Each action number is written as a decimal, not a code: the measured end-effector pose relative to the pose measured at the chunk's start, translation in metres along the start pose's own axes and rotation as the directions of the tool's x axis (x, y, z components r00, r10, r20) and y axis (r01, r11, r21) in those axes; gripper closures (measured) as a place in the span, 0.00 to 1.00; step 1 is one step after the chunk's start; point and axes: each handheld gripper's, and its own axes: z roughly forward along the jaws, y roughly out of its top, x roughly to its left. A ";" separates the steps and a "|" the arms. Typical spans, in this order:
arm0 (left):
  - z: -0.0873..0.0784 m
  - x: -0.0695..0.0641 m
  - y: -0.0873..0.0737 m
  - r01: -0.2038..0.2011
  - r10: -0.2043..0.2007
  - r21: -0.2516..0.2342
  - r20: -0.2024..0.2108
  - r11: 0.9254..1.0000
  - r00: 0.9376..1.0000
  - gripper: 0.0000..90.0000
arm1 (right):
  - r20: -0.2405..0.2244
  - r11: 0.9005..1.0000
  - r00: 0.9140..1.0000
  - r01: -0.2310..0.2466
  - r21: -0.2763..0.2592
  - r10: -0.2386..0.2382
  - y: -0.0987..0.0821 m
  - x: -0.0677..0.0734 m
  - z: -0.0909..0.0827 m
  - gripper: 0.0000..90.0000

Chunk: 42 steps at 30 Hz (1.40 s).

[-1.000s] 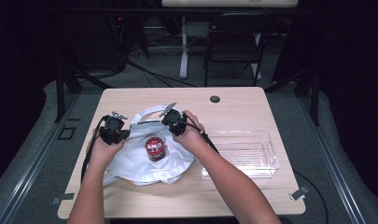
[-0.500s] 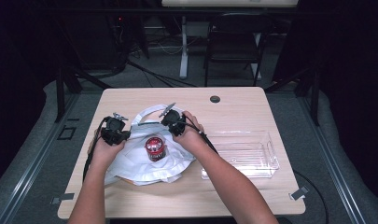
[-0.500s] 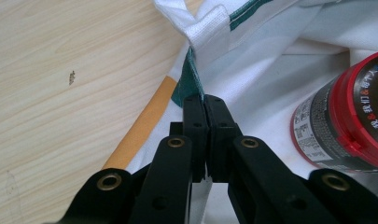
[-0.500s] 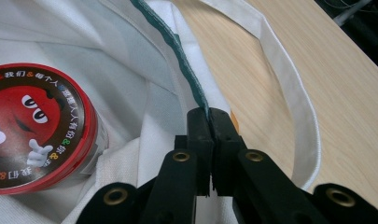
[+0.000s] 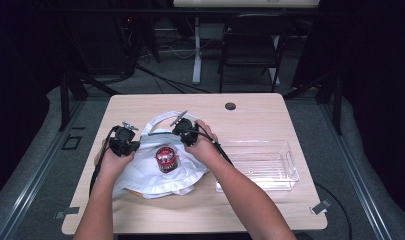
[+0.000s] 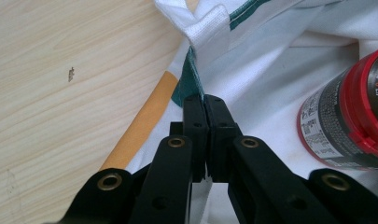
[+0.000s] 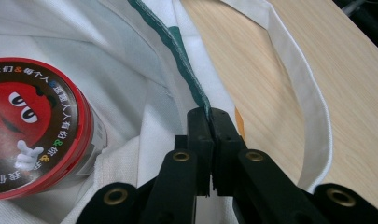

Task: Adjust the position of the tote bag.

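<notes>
A white cloth bag (image 5: pixel 155 175) with a green-trimmed rim lies on the table. A red-lidded candy jar (image 5: pixel 165 159) stands upright on the cloth between my two hands. My left gripper (image 5: pixel 124 141) is shut on the bag's green rim (image 6: pixel 192 74) at the left side, with the jar (image 6: pixel 350 121) to its right. At the bag's right side my right gripper (image 5: pixel 185 128) is shut on the green rim (image 7: pixel 186 70), with the jar (image 7: pixel 32 126) to its left and a white handle strap (image 7: pixel 308 121) lying on the wood beside it.
A clear plastic tray (image 5: pixel 262 165) lies on the wooden table (image 5: pixel 270 115) to the right of the bag. A round black grommet (image 5: pixel 230 106) sits near the far edge. A chair and a desk leg stand beyond the table.
</notes>
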 end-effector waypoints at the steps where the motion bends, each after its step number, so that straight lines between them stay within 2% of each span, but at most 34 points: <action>1: 0.000 0.000 0.000 -0.006 0.006 0.007 0.001 1.000 1.000 0.99 | 0.001 1.000 1.000 -0.002 0.003 0.002 0.000 0.000 0.000 0.99; 19: 0.007 -0.002 -0.001 -0.035 0.035 0.057 0.002 0.998 0.999 0.99 | -0.017 1.000 1.000 0.002 0.031 -0.001 -0.001 0.002 0.005 0.98; 23: 0.006 -0.003 -0.001 -0.029 0.029 0.049 0.003 0.998 1.000 0.99 | -0.014 0.999 1.000 0.008 0.034 -0.007 -0.001 0.003 0.005 0.98; 30: 0.003 -0.001 -0.001 -0.012 0.011 0.031 0.018 0.999 1.000 0.98 | -0.024 1.000 1.000 -0.014 0.020 0.015 -0.002 0.002 0.004 0.98; 34: -0.002 0.000 -0.001 -0.007 0.007 0.016 0.035 1.000 0.999 0.90 | -0.026 1.000 1.000 -0.012 0.022 0.012 -0.003 0.001 0.003 0.98; 37: -0.009 0.000 0.000 0.001 -0.001 -0.002 0.032 1.000 1.000 0.83 | -0.028 1.000 0.999 -0.018 0.018 0.018 -0.003 0.001 0.003 0.98; 40: -0.018 0.001 0.001 0.024 -0.022 -0.035 0.047 0.999 0.999 0.77 | -0.030 1.000 0.999 -0.027 0.009 0.028 -0.003 0.000 0.002 0.98; 42: -0.025 0.004 0.002 0.038 -0.036 -0.028 0.077 0.999 0.996 0.73 | -0.031 1.000 0.999 -0.029 0.009 0.029 -0.003 0.000 0.002 0.98</action>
